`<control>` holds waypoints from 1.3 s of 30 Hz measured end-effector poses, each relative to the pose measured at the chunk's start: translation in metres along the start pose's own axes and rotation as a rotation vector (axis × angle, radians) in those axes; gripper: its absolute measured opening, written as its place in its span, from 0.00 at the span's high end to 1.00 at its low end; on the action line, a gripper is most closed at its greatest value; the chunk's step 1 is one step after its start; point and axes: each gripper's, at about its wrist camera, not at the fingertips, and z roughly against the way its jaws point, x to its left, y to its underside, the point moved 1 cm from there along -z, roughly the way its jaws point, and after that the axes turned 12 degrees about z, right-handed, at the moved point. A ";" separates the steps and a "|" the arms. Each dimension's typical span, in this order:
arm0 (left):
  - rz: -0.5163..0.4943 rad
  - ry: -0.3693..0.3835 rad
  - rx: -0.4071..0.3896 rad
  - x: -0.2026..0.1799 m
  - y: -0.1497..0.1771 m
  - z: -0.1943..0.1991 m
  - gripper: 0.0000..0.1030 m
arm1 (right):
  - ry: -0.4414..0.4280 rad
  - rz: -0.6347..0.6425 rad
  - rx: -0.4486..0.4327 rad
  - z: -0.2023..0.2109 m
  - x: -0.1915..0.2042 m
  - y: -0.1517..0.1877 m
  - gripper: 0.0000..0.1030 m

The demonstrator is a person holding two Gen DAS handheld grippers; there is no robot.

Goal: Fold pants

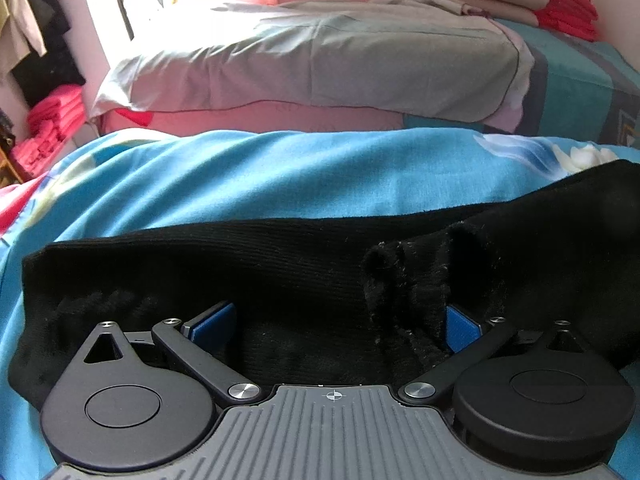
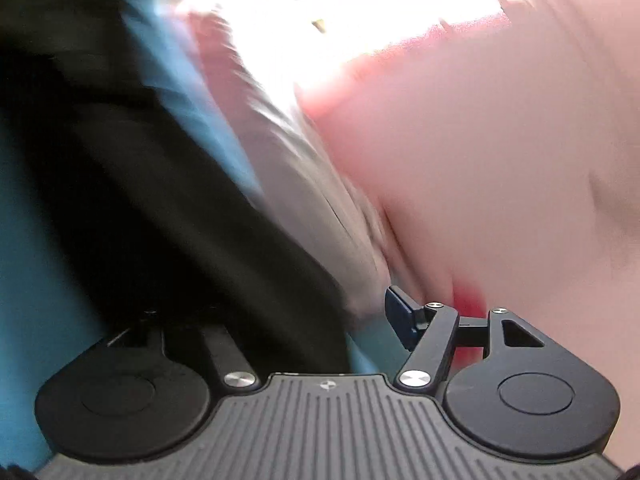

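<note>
from the left wrist camera i am seeing the left gripper [image 1: 336,320] with its blue-padded fingers [image 1: 214,320] spread wide apart, and they are not pinching anything. the black ribbed fleece-lined pants [image 1: 240,264] are lying across the bright blue flowered bed sheet [image 1: 240,176], just in front of the fingers, and a turned-up piece with fuzzy lining is standing between the two pads, nearer to the right one. behind the sheet a grey pillow [image 1: 320,64] is resting on a pink mattress edge [image 1: 260,118], and red folded clothes [image 1: 564,0] are sitting far back by the wall.

the right wrist view is very blurred. i am seeing the right gripper [image 2: 320,320] with one blue finger [image 2: 400,316] far to the right side; the other finger is hiding in dark cloth, so i cannot tell its state. the black pants are filling the left part of this view.
</note>
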 end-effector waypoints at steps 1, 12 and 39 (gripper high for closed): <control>0.002 0.005 0.001 0.001 0.001 0.001 0.00 | 0.008 -0.098 0.048 -0.006 -0.018 0.009 0.24; -0.015 0.047 0.009 -0.003 0.001 0.000 0.00 | -0.038 -0.154 0.093 -0.026 -0.039 0.032 0.36; -0.055 0.049 0.050 -0.013 -0.004 -0.004 0.00 | -0.692 -0.718 0.120 -0.042 -0.115 0.024 0.33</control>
